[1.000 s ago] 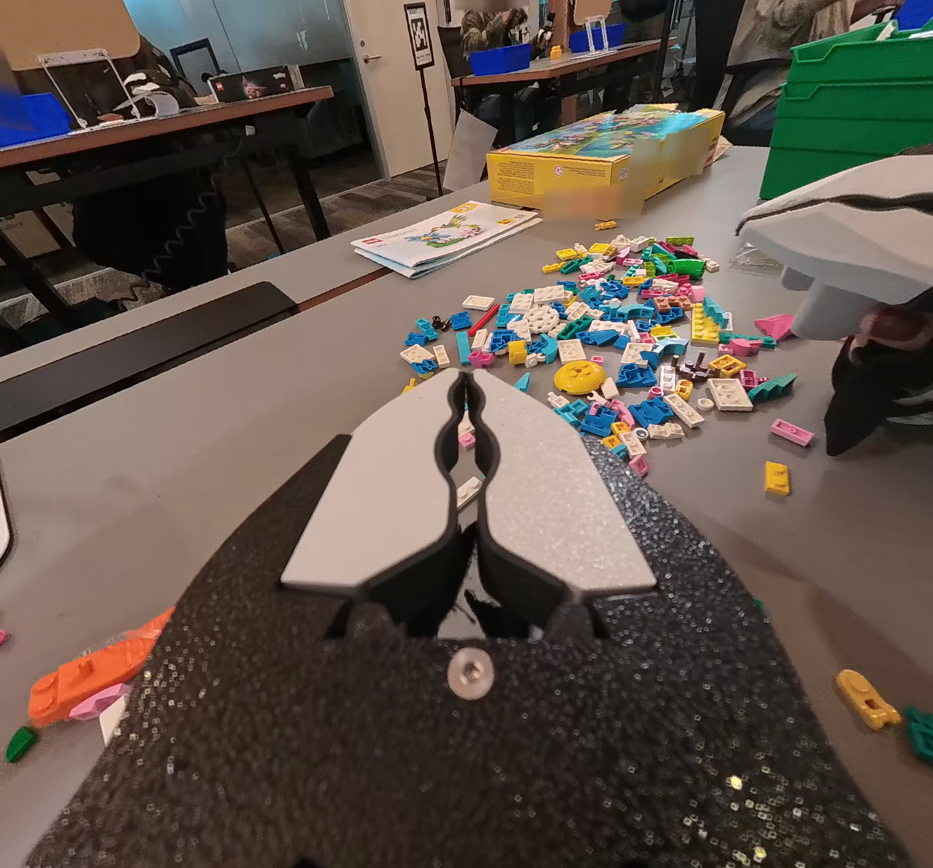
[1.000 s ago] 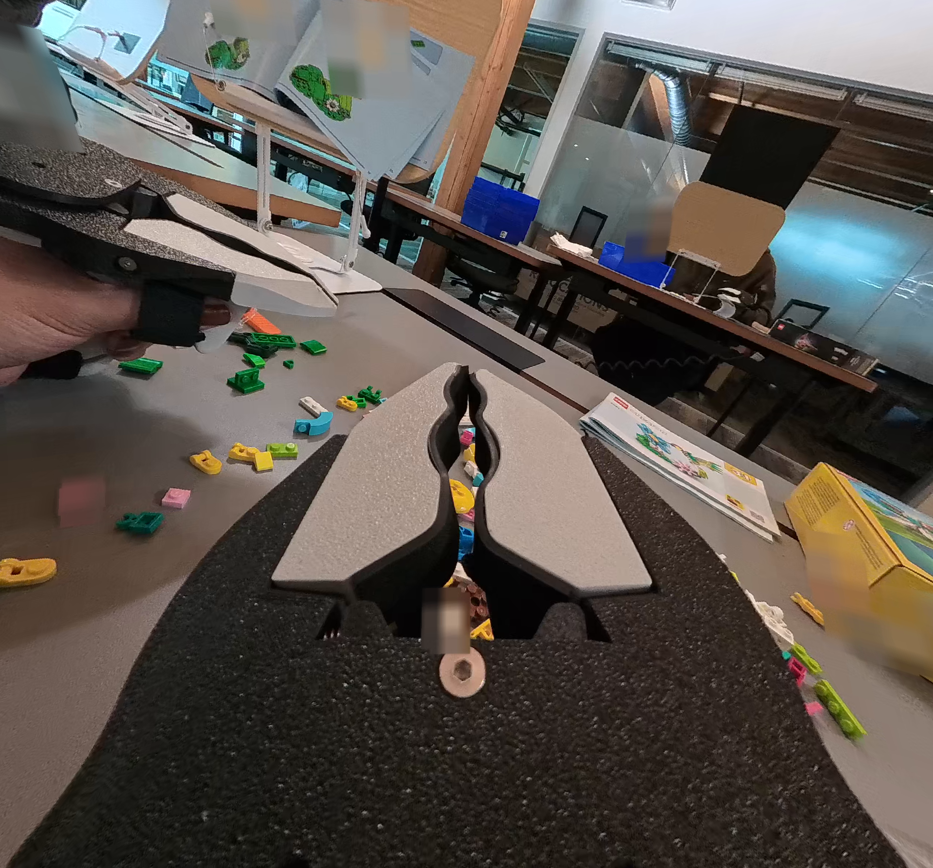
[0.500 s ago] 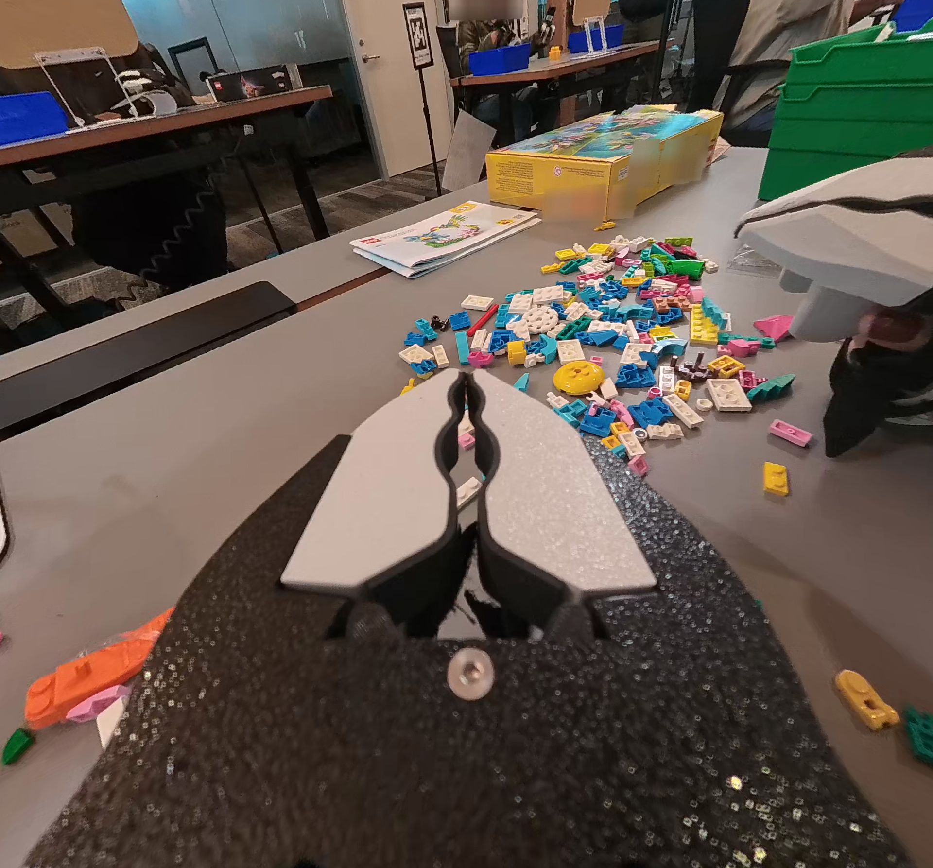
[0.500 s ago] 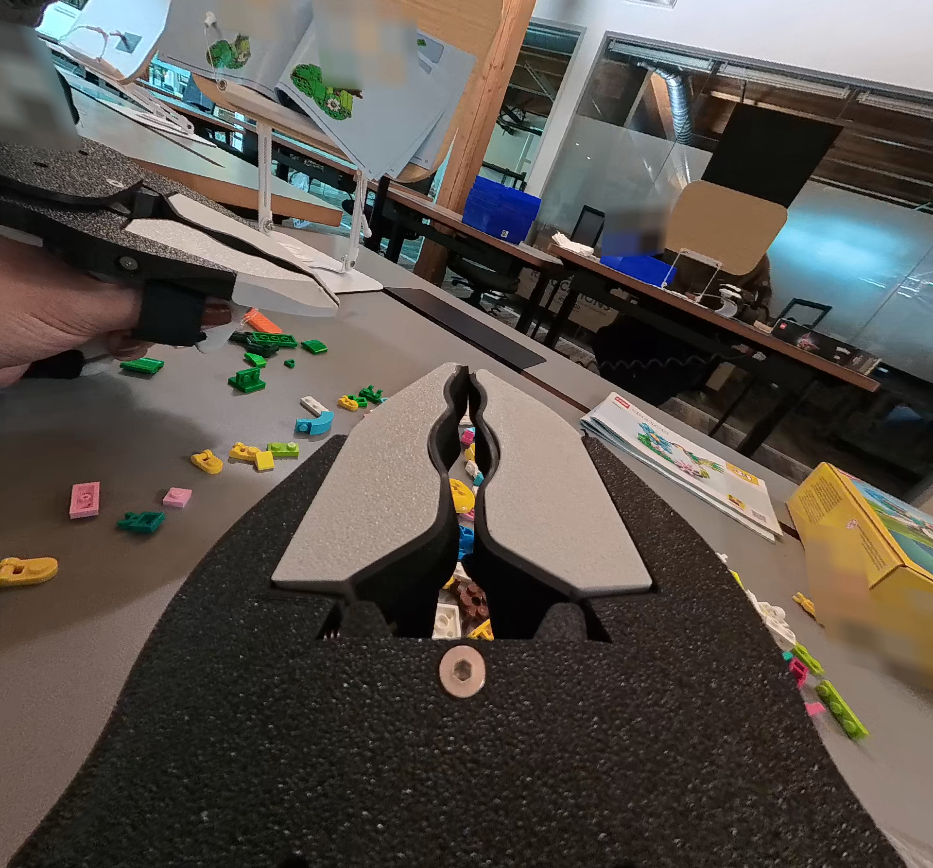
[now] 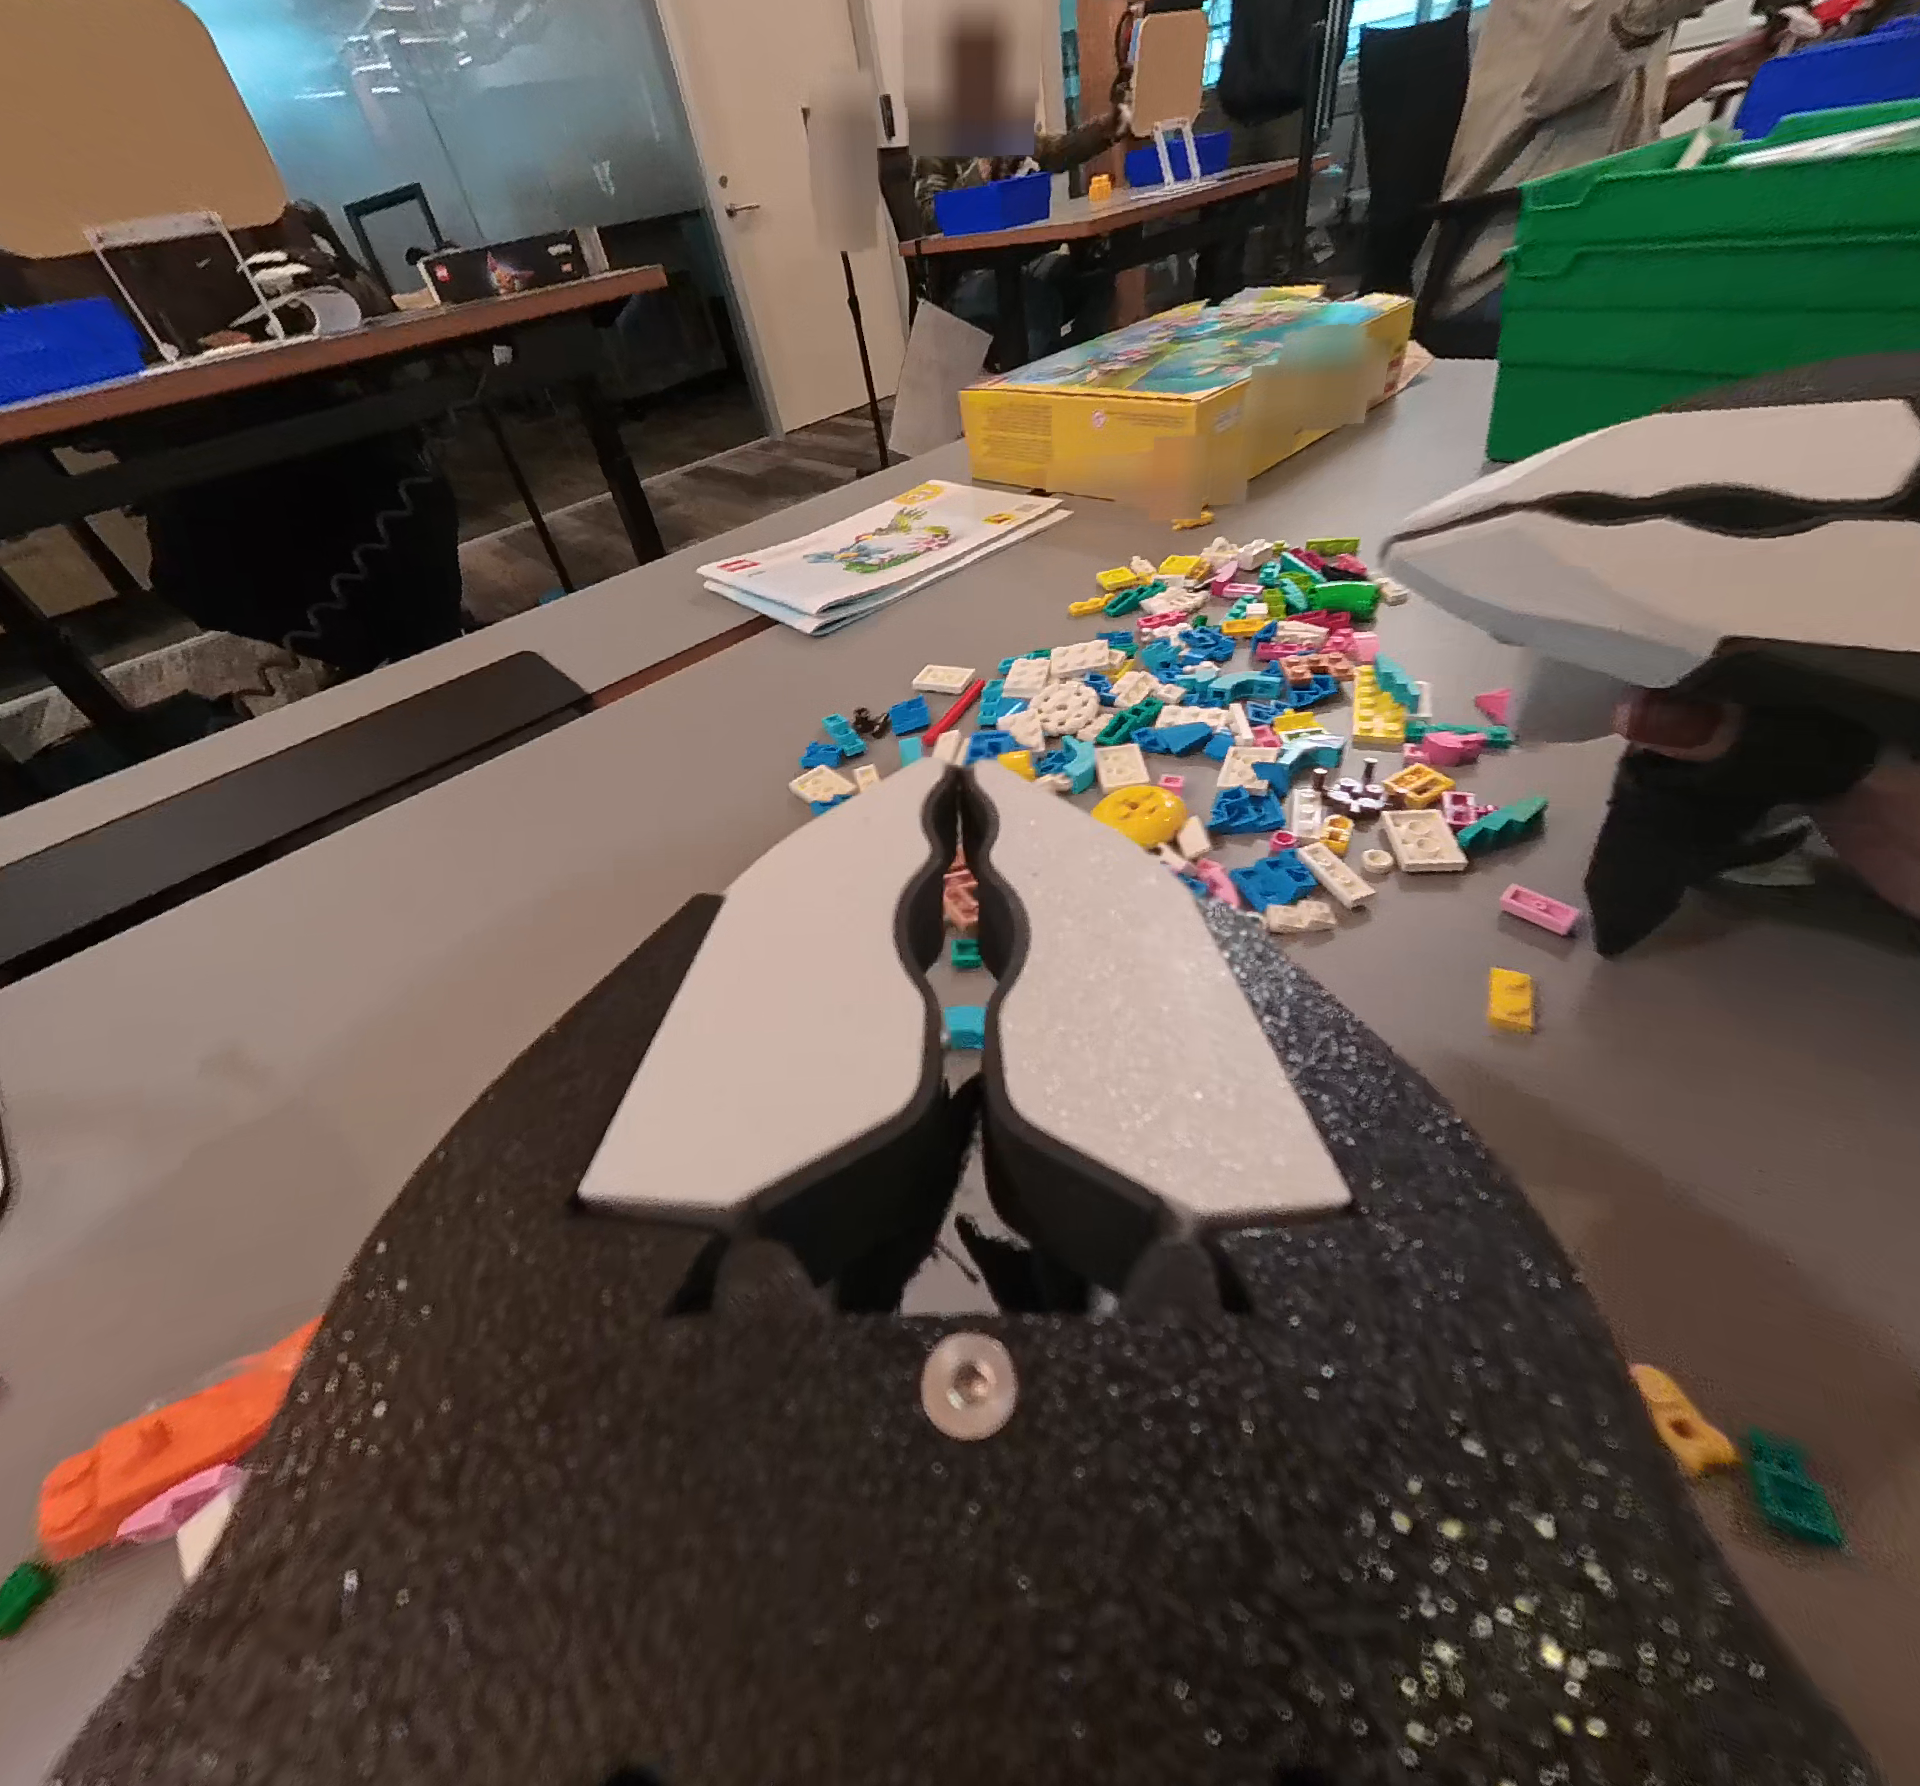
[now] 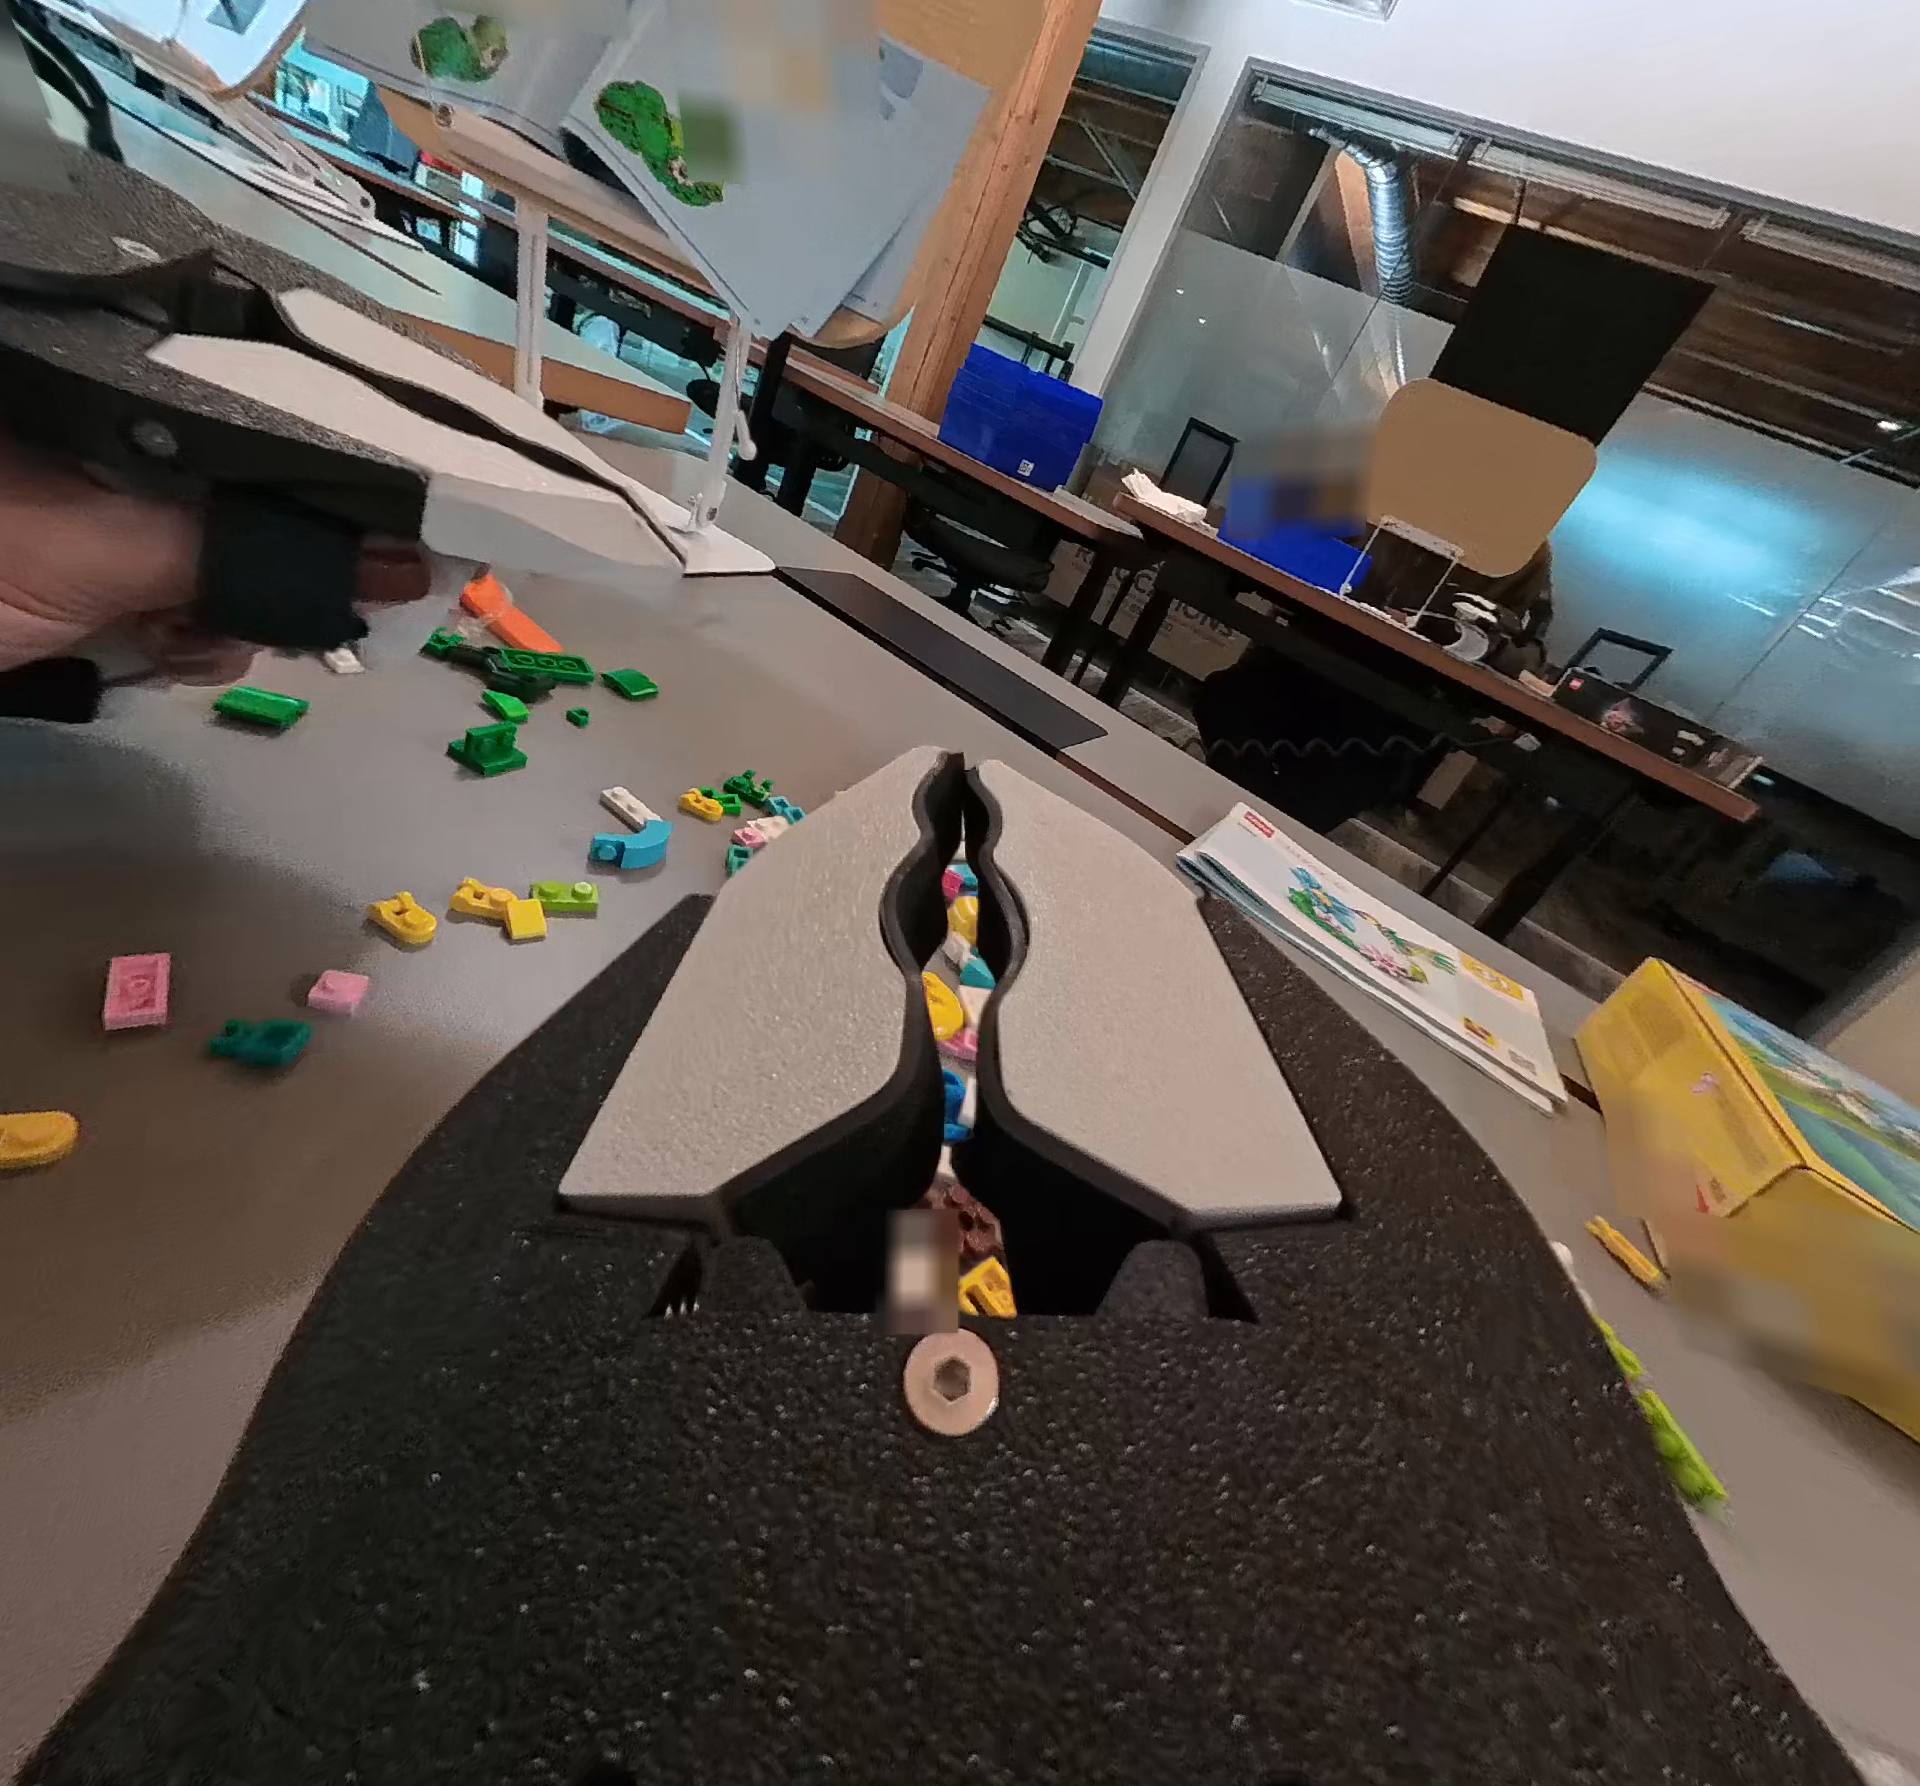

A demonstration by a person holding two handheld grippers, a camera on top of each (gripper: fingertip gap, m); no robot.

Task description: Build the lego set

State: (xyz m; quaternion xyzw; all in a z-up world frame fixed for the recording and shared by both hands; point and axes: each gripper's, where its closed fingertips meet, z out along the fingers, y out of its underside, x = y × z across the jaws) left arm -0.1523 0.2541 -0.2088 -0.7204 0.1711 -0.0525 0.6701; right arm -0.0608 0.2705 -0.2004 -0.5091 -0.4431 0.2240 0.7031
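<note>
A heap of small loose lego pieces [image 5: 1226, 718] in blue, white, pink and yellow lies on the grey table [image 5: 416, 957]. My left gripper [image 5: 961, 775] is shut and empty, held above the near edge of the heap. My right gripper [image 6: 961, 765] is shut and empty, above the heap too. It also shows at the right of the left wrist view [image 5: 1403, 547]. The left gripper shows at the left of the right wrist view [image 6: 665, 541], over green pieces [image 6: 520, 676]. A yellow round piece [image 5: 1138, 814] lies just right of the left fingertips.
An instruction booklet [image 5: 883, 552] and a yellow set box [image 5: 1174, 406] lie beyond the heap. Green crates [image 5: 1714, 282] stand at the far right. An open manual on a white stand [image 6: 644, 105] stands behind. An orange piece [image 5: 156, 1456] lies near left. A person stands behind the crates. The tips of one gripper are about 10 centimetres away from the tips of the other.
Both grippers stay shut. The left view has shifted slightly; the right gripper has tilted and edged forward over the heap. No piece has moved.
</note>
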